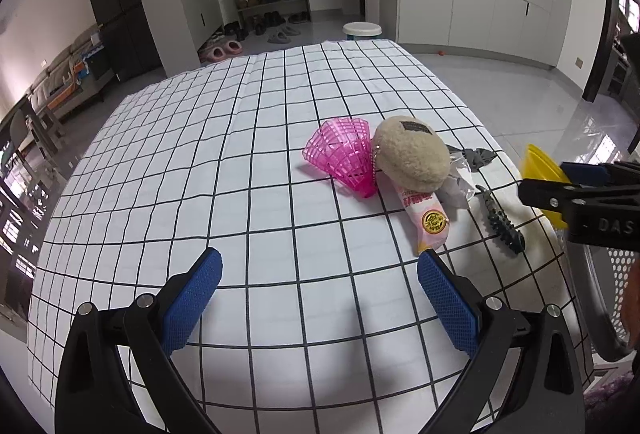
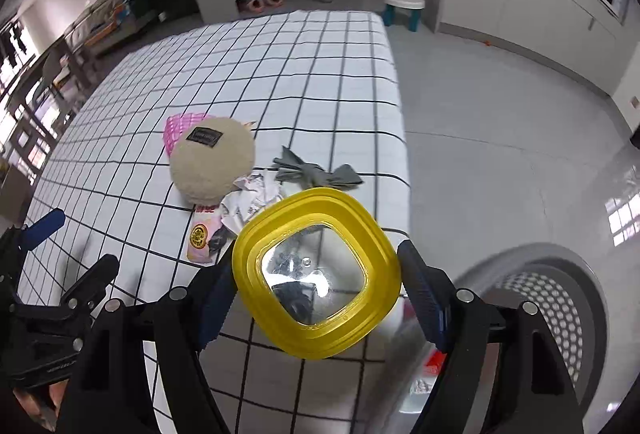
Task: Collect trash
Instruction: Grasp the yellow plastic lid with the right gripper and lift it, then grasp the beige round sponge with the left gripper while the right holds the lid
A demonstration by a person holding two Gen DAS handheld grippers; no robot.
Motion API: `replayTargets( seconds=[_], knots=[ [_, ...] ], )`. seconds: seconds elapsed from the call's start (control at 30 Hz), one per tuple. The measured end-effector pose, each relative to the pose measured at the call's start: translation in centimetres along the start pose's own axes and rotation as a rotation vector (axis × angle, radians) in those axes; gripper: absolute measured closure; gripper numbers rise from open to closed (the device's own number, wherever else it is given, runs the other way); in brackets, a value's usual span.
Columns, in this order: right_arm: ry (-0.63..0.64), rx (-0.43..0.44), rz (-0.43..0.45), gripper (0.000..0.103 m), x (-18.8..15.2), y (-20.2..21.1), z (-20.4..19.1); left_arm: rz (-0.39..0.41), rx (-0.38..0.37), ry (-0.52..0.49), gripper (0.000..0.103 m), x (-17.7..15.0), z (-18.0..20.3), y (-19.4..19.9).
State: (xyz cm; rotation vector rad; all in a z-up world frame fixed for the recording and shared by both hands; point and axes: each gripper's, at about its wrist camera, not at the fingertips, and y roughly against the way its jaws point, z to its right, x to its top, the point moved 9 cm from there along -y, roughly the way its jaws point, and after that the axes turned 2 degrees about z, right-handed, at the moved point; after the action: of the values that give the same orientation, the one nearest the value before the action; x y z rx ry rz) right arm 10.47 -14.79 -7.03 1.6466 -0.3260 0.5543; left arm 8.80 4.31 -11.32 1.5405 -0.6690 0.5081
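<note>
Blue mesh pads of the right gripper (image 2: 316, 294) are pressing on opposite sides of a yellow lid (image 2: 318, 280) with a clear centre panel; jaws standing wide, clamped across its rim. Lid is hanging above the table's near right corner, with a grey perforated bin (image 2: 560, 298) below and to the right. Judgement: thin rigid plastic, light, smooth-edged, so likely to slip or pivot between the pads if tilted; gripping across the ridged rim looks sound.

Left gripper (image 1: 318, 294) is hovering with fingers apart and nothing between them, above bare checked tablecloth (image 1: 200, 161).

Remaining items are clustered mid-table: pink snack wrapper (image 1: 428, 222) and crumpled white paper (image 1: 456, 185), both partly pinned under a beige plush pouch (image 1: 412, 153). Judgement: both light and soft, best pinched at a free end and drawn out sideways. Pink plastic mesh shell (image 1: 340, 153), stiff but springy, is lying just beside the pouch. Dark ridged strip (image 1: 502, 220) and grey bow-shaped scrap (image 2: 316, 169) are lying nearer the right edge.
</note>
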Motion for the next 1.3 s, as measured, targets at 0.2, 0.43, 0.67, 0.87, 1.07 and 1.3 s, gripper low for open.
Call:
replayTargets(
  seconds=[0.2, 0.43, 0.67, 0.87, 1.07, 1.3],
  knots=[
    [-0.066, -0.017, 0.032, 0.029, -1.1, 2.2, 1.9, 0.005, -0.023, 0.004, 0.007, 0.3, 1.1, -0.2],
    [-0.144, 0.005, 0.068, 0.029, -2.6, 4.6, 3.1, 0.025, -0.041, 0.022, 0.007, 2.0, 2.2, -0.1],
    [-0.152, 0.023, 0.062, 0.029, -2.5, 4.6, 3.9, 0.039, -0.026, 0.023, 0.007, 4.7, 3.0, -1.1],
    [-0.169, 0.071, 0.072, 0.029, -1.9, 5.1, 3.8, 0.016, -0.010, 0.008, 0.007, 6.4, 4.3, -4.0],
    [-0.174, 0.073, 0.053, 0.029, -2.2, 4.6, 4.0, -0.009, -0.029, -0.004, 0.008, 6.9, 5.2, -6.2],
    [-0.165, 0.076, 0.040, 0.029, -2.1, 3.9, 3.6, -0.045, -0.070, -0.025, 0.042, 6.2, 5.9, -7.3]
  ],
)
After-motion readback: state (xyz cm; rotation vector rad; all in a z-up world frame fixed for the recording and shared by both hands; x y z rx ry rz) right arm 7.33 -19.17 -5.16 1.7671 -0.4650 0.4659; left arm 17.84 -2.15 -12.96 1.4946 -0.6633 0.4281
